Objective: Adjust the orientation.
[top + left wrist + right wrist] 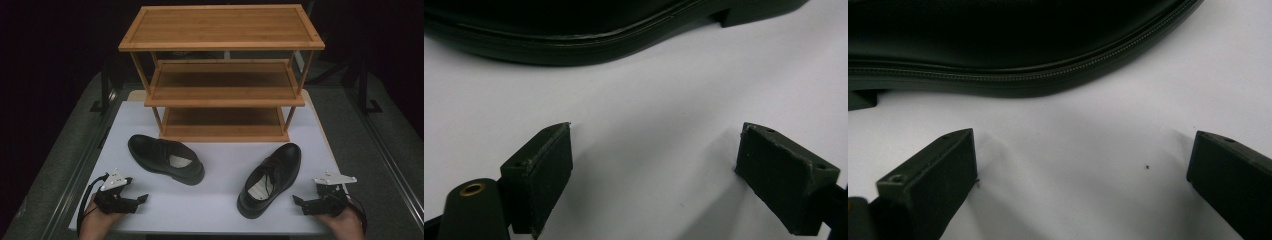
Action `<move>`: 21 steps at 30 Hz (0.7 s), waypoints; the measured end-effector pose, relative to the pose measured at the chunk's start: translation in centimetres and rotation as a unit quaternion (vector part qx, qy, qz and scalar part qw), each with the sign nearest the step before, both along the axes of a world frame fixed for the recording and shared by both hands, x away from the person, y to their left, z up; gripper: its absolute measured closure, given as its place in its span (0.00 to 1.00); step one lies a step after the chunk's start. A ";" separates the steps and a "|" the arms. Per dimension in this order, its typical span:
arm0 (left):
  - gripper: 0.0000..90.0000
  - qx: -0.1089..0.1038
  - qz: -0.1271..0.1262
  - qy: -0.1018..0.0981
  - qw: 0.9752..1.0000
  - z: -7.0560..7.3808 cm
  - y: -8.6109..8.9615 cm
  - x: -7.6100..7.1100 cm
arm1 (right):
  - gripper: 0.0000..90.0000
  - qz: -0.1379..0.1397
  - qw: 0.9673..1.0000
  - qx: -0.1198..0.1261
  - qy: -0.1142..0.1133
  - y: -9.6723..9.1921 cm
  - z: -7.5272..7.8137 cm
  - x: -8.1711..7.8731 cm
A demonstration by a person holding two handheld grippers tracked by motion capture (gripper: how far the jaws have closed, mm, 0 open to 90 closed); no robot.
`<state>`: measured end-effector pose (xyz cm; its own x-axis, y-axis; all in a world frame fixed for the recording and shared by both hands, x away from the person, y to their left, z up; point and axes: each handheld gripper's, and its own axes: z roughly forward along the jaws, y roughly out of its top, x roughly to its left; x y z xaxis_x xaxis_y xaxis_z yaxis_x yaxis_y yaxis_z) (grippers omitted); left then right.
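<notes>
Two black leather shoes lie on the white table. The left shoe (166,159) sits toward the left edge, toe pointing to the near right; the right shoe (270,179) lies toward the right edge, its heel close to the near edge. The left gripper (142,198) rests at the near left corner, jaws spread wide and empty, aimed at the left shoe's sole (574,47). The right gripper (298,201) sits at the near right corner, jaws fully apart, holding nothing, just beside the right shoe (1013,45). One three-tier bamboo shoe rack (222,75) stands at the far edge.
</notes>
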<state>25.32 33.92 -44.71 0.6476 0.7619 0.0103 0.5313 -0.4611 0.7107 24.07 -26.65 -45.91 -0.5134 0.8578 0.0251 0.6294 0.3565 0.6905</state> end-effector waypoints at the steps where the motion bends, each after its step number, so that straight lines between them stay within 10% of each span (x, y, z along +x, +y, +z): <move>1: 0.17 -0.002 0.002 0.001 1.000 0.1 0.1 0.0 | 0.00 0.000 1.000 0.000 0.000 0.0 0.0 0.0; 21: 1.00 -0.042 0.022 0.018 0.999 3.8 1.6 1.5 | 0.00 0.000 1.000 0.001 -0.001 0.0 0.0 0.0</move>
<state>26.80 35.57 -40.90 0.6130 0.7863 -0.0770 0.5748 -0.3770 0.7263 24.08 -26.67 -45.93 -0.5140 0.8574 0.0264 0.6283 0.3554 0.6921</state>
